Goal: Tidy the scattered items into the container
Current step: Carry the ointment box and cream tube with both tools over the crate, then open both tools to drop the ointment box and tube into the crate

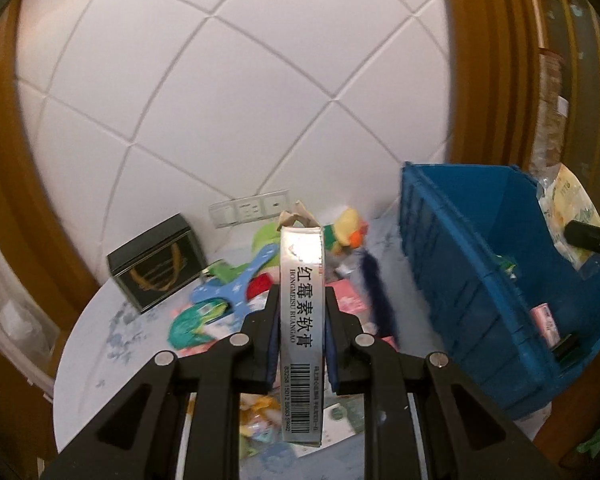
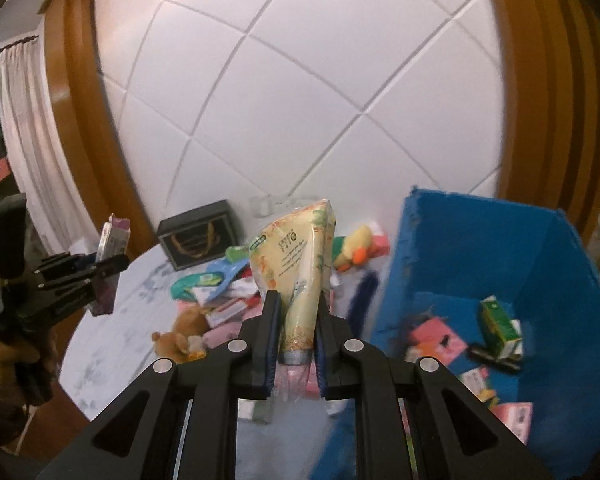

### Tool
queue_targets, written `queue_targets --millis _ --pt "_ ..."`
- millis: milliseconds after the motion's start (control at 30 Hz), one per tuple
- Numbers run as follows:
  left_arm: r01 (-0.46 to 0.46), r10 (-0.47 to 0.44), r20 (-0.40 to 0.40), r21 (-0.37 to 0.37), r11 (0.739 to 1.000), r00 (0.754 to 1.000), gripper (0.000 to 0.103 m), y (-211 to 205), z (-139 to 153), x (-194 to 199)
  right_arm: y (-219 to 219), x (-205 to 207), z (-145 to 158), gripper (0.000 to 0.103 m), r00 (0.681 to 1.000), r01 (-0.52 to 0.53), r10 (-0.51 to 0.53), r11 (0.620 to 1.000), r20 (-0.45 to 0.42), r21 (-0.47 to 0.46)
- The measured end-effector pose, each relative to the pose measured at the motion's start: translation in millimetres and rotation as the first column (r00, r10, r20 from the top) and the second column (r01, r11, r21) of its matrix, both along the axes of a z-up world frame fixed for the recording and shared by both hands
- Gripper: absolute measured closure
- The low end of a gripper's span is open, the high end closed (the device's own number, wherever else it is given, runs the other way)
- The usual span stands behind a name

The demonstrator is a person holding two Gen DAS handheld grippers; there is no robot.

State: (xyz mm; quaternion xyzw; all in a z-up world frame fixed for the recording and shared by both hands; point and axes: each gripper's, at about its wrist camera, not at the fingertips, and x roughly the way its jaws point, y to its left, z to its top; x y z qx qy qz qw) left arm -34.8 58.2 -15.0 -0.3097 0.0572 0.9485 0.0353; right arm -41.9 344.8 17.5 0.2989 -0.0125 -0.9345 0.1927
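My left gripper is shut on a silver ointment box with black Chinese print, held upright above the table. It also shows in the right wrist view at the far left. My right gripper is shut on a pale yellow tube, cap end down, raised left of the blue bin. The blue bin stands at the right and holds several small boxes, one of them green. Scattered items lie on the round pale table.
A black tin box stands at the back left by the tiled wall. A plush duck, a brown plush toy, a blue paddle and a dark blue brush lie among pink packets. Wooden frames flank the wall.
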Motion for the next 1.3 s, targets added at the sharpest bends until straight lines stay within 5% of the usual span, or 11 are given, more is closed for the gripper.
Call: queue_targets --millis 533,1300 --pt "0.272 -0.272 -0.005 0.006 0.962 0.962 0.085 157.6 -5.8 -36.8 124.9 10.5 0.2 0.088 0.973 0.228 -0.228 0.974 0.015 0.007" --pt "0.562 -0.563 0.022 0.044 0.826 0.826 0.085 303.6 -3.1 -62.6 241.6 19.2 -34.5 0.088 0.877 0.472 -0.467 0.882 0.112 -0.015"
